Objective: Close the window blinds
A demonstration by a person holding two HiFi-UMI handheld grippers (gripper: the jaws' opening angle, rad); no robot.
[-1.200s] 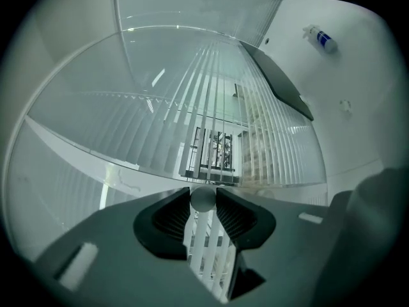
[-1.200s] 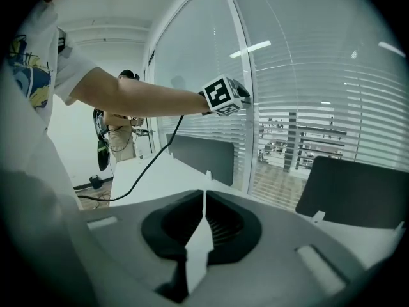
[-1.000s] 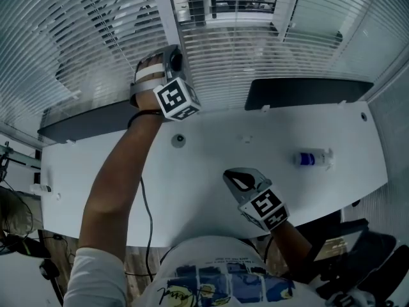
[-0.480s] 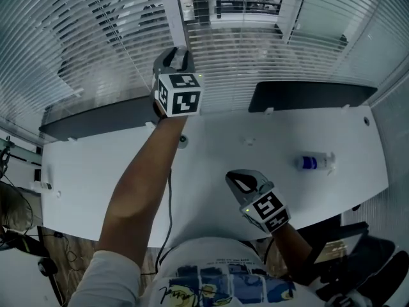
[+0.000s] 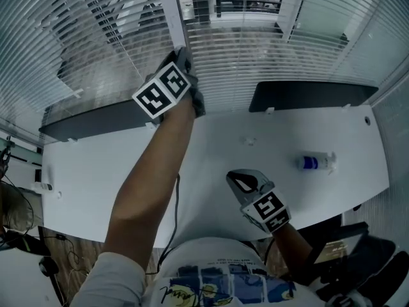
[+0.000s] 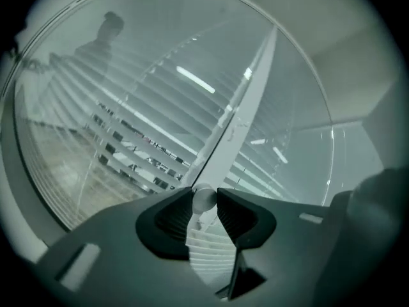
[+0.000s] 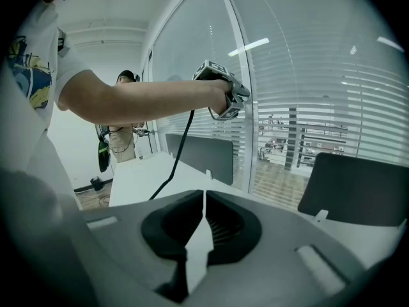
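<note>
Two grippers here, doing very different things. The left gripper (image 5: 183, 59) was stretched out on a straight arm, up against the white window post (image 5: 171, 11), marker cube facing the head camera. In its own view the jaws were pinched onto a small round white piece (image 6: 204, 198). I think that was the turning rod of the blinds, but the picture was murky, so I'm not certain. The pads sat tight on either side of it.

The blinds (image 5: 83, 37) hung down across all the panes behind the desk (image 5: 211, 146). In the middle pane the slats were still angled enough that the buildings outside showed through.

The right gripper (image 5: 236, 179) was low and close to the person's body, over the near edge of the desk, tilted down a bit. Its jaws were pressed together with only a hairline slit between them, and nothing was in it.

A small bottle (image 5: 314, 162) lay on its side on the right part of the desk, well apart from both grippers. Two dark panels (image 5: 310, 94) stood along the desk's far edge, in front of the glass.
</note>
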